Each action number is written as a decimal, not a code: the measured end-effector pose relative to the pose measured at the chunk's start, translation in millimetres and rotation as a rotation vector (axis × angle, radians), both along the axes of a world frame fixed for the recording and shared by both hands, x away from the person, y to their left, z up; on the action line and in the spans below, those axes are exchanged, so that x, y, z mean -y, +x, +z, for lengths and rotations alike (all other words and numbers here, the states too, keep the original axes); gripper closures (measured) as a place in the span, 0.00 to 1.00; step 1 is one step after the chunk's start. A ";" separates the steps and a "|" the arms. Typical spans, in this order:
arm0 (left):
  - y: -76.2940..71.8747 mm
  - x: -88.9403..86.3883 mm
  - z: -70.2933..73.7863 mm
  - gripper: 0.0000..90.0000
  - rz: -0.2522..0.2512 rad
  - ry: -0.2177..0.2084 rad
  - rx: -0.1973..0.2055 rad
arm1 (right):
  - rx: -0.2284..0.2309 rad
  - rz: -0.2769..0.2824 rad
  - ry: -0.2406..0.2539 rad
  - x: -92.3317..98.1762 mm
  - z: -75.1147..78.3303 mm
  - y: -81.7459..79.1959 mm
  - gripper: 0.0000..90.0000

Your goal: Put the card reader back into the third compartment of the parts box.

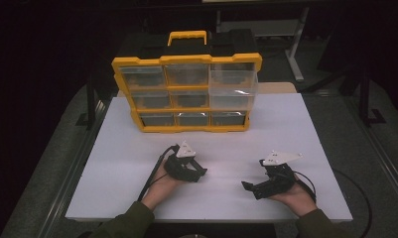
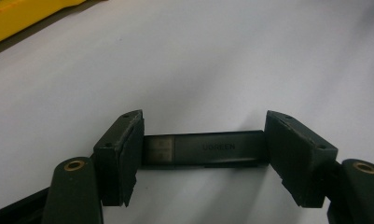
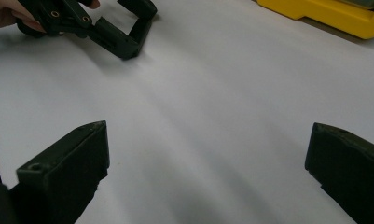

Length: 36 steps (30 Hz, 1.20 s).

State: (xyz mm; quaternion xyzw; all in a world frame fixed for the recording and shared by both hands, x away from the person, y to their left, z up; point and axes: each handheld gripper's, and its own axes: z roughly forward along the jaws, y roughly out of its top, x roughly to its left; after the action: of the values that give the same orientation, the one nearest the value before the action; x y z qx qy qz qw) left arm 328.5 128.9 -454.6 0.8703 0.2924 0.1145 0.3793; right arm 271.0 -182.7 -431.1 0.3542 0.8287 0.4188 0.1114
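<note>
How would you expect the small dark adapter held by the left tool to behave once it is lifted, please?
The adapter looks like a stiff, flat-sided bar, so it probably won't bend or roll. It is small, so likely light. The left tool grips only its two ends, and the casing looks smooth, so it might pivot or slip if jolted.

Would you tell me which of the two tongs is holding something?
The left tongs: a dark adapter is clamped end to end between its pads, while the right tongs stand open over the bare table.
</note>
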 end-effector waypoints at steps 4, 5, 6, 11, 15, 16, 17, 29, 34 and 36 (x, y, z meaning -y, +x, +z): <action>0.4 -1.5 2.7 0.34 -0.018 -0.010 -0.009 | -0.001 0.002 -0.001 -0.2 -0.4 0.0 0.00; 0.5 -2.1 3.4 0.34 -0.018 -0.013 -0.010 | 0.000 0.003 -0.002 -0.3 -0.5 0.1 0.00; 1.0 -2.9 4.0 0.34 -0.023 -0.018 -0.013 | -0.001 0.003 -0.002 -0.3 -0.5 0.1 0.00; 3.6 -7.9 9.6 0.34 -0.039 -0.040 -0.037 | -0.002 0.008 -0.001 -0.6 -0.7 0.0 0.00; 4.7 -10.6 13.1 0.34 -0.051 -0.046 -0.046 | -0.003 0.014 0.001 -0.5 -0.8 -0.2 0.00; 5.2 -11.8 15.6 0.34 -0.062 -0.047 -0.046 | -0.004 0.015 0.001 -0.5 -0.9 -0.3 0.00; 5.2 -11.8 15.6 0.34 -0.062 -0.047 -0.046 | -0.004 0.015 0.001 -0.5 -0.9 -0.3 0.00; 9.2 -16.2 31.6 0.34 -0.112 -0.086 -0.080 | -0.007 0.022 0.008 -1.1 -0.6 -0.3 0.00; 11.6 -18.7 42.4 0.34 -0.134 -0.094 -0.076 | -0.005 0.022 0.009 -0.7 -0.3 -0.6 0.00; 12.3 -20.1 46.8 0.34 -0.145 -0.095 -0.072 | -0.004 0.021 0.013 -0.8 0.0 -0.8 0.00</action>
State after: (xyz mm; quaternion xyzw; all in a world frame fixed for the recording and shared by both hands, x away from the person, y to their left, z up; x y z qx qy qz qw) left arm 340.8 149.0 -407.8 0.8737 0.2471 0.0415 0.4170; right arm 270.2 -181.9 -431.2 0.3470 0.8298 0.4247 0.1029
